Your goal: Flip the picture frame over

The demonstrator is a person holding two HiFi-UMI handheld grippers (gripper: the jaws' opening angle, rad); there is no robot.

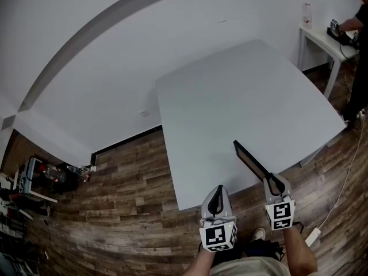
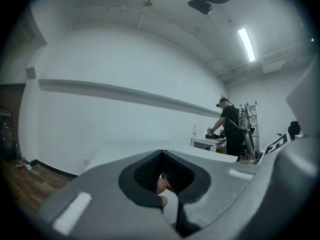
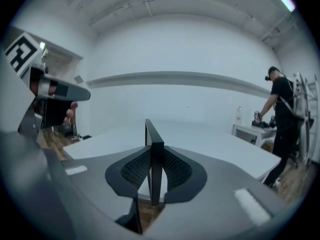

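White table (image 1: pixel 230 96) over wood floor (image 1: pixel 115 211), pale wall behind. On my feed the right gripper (image 1: pixel 274 183) is clamped on the near end of the black picture frame (image 1: pixel 250 158). The frame stands on its thin edge over the table's near right corner.

The left gripper (image 1: pixel 217 196) hangs beside it at the table's front edge, jaw tips pressed together. A small pinkish shape shows in the gap behind them, and I can't name it.

For writing I get only the black-and-white squares on the marker cubes (image 1: pixel 218 236). The label on the bottle (image 1: pixel 306 15) is too small to read.

That bottle sits on a side table (image 1: pixel 322 39), with a person (image 3: pixel 282 119) standing at it. A cable (image 1: pixel 345 188) and a white power block (image 1: pixel 313 235) lie on the floor to my right.
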